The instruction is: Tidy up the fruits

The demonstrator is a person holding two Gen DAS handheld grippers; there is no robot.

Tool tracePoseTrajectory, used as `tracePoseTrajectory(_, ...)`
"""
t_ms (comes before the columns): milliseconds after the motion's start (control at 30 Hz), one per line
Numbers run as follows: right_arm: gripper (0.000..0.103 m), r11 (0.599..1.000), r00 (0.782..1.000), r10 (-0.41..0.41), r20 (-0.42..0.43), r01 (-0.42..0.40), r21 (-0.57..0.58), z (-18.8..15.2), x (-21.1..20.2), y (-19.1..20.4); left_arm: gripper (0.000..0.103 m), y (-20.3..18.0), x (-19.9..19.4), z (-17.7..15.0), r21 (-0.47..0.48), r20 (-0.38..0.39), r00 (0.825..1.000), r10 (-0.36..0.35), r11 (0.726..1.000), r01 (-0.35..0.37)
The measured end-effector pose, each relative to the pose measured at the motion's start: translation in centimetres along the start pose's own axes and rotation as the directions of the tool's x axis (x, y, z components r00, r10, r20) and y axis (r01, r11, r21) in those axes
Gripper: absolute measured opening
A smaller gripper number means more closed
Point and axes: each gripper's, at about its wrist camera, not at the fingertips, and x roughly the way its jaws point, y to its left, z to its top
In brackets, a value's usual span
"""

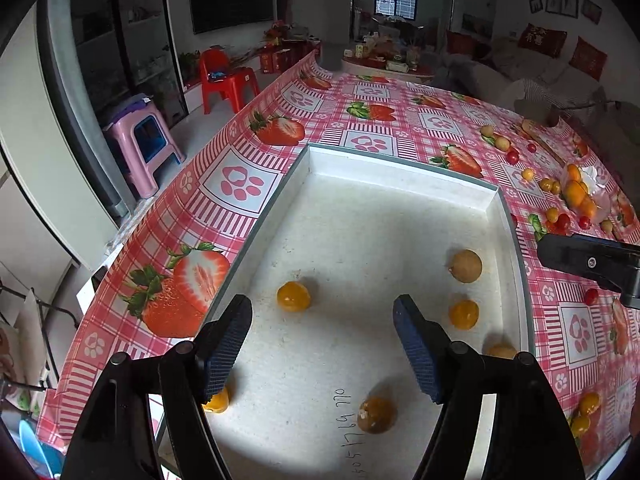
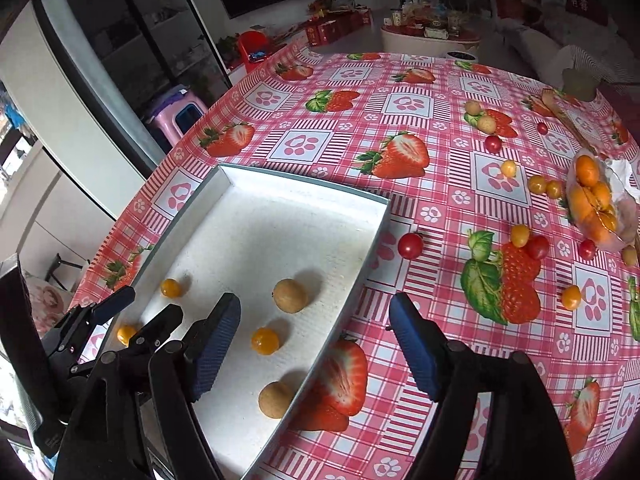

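The white tray sits on the desk, whose cloth is pink with strawberry prints, and it already holds part of the fruit. Inside are several small orange fruits, one at, and tan round ones such as and. By this count the sorting is under way but, I judge, less than half done.

Much remains loose on the desk to the right of the tray: a red tomato just beside the tray wall, more red and yellow ones scattered further off, one of them at, two pale fruits near the far side, and a plastic bag with orange fruits in it.

The left claw hangs over the tray with its jaws apart and nothing between them. The right claw is likewise spread and empty, straddling the tray's right wall, so the nearest loose fruit is probably the red tomato ahead of it.
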Motion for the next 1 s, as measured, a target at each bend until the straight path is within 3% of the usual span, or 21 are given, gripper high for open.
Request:
tracePoseTrajectory(300, 0.08, 0.992, 0.998, -0.064, 0.012, 0.062, 0.11, -4.1, -3.7, -7.1, 0.074, -6.8, -3.0, 0.7, 0.132, 0.033, 0.997, -0.068, 0.989, 0.063)
tracePoseTrajectory(567, 0.08, 0.959, 0.983, -0.181, 0.017, 0.172, 0.225, -6.3, -6.5, -15.3, 0.074, -15.0, -3.3, 0.2, 0.26, -0.005, 0.988, -0.153, 0.954, 0.149)
tracePoseTrajectory(767, 0.08, 0.939, 0.975, -0.223, 0.012, 0.211, 0.271, -6.3, -6.6, -19.2, 0.074, -20.3, -2.0, -0.8, 0.303, -0.063, 0.976, -0.209, 0.928, 0.218)
tracePoseTrajectory(1000, 0.078, 0.942, 0.98, -0.198, 0.002, 0.19, 0.276, -5.0, -4.7, -21.0, 0.074, -24.0, -0.4, -1.2, 0.302, -0.087, 0.969, -0.232, 0.921, 0.247)
